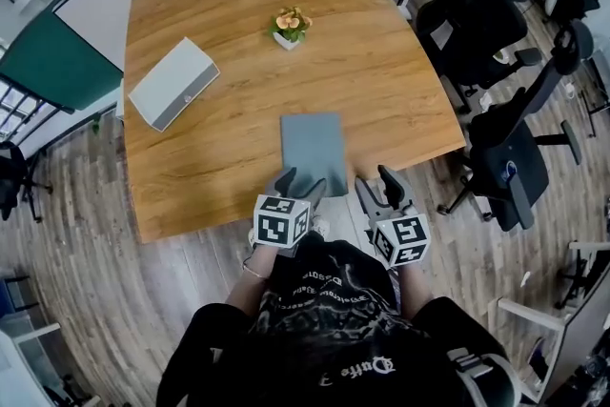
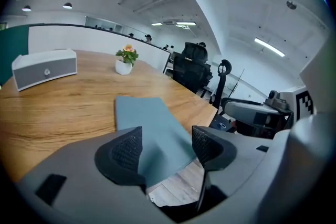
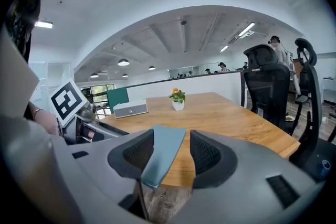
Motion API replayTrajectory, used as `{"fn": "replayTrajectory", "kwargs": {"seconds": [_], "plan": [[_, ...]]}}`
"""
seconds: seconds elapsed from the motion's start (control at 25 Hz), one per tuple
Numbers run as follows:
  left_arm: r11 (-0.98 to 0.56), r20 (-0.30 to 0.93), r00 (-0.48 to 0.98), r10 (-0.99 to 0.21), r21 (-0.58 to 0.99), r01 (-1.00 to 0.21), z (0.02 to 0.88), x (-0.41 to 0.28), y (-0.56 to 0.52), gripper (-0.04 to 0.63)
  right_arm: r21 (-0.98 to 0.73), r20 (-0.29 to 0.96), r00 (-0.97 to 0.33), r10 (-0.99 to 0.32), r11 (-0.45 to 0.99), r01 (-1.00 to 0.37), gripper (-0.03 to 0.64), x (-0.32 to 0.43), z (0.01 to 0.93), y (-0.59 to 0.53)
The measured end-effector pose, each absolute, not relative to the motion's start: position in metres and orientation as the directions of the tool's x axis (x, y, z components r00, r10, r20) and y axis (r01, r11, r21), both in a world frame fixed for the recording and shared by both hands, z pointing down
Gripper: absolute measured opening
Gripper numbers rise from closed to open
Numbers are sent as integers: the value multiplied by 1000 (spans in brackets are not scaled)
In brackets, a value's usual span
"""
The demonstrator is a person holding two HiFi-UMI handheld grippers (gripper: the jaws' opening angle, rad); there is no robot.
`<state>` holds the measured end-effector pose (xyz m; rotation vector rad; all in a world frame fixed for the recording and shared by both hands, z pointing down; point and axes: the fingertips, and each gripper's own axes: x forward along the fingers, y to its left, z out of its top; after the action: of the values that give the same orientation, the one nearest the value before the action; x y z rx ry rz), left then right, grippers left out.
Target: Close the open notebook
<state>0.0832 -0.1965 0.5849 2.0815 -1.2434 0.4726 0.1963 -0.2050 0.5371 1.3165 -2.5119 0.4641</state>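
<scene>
We see bright, even light from ceiling lamps (image 3: 123, 62); shadows on the bench (image 1: 381, 62) are soft, and every view bends strongly toward its dark corners.

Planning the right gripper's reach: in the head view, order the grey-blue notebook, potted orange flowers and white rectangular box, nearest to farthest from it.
1. Grey-blue notebook, just ahead, near edge.
2. Potted orange flowers, farther back.
3. White rectangular box, far left.
</scene>
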Motion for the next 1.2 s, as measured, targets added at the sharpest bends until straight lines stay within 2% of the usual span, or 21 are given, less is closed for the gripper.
{"fn": "replayTrajectory", "kwargs": {"seconds": [0.12,0.4,0.8,1.0,1.2], "plan": [[-271,578,422,-699,333,-903,575,51,-195,298,-156,353,-576,-737,561,-813,204,187,529,-210],[-203,432,310,-847,277,-939,533,-12,-184,298,-79,326,-607,-725,619,-781,206,163,515,-216],[-152,358,232,-904,239,-959,513,-40,-180,297,-13,306,-645,-700,675,-738,208,139,501,-224],[-178,361,251,-898,223,-958,514,-34,-181,219,10,304,-646,-700,680,-733,114,132,499,-223],[-172,346,240,-907,218,-961,512,-31,-181,38,27,293,-636,-714,671,-741,9,135,495,-224]]}}
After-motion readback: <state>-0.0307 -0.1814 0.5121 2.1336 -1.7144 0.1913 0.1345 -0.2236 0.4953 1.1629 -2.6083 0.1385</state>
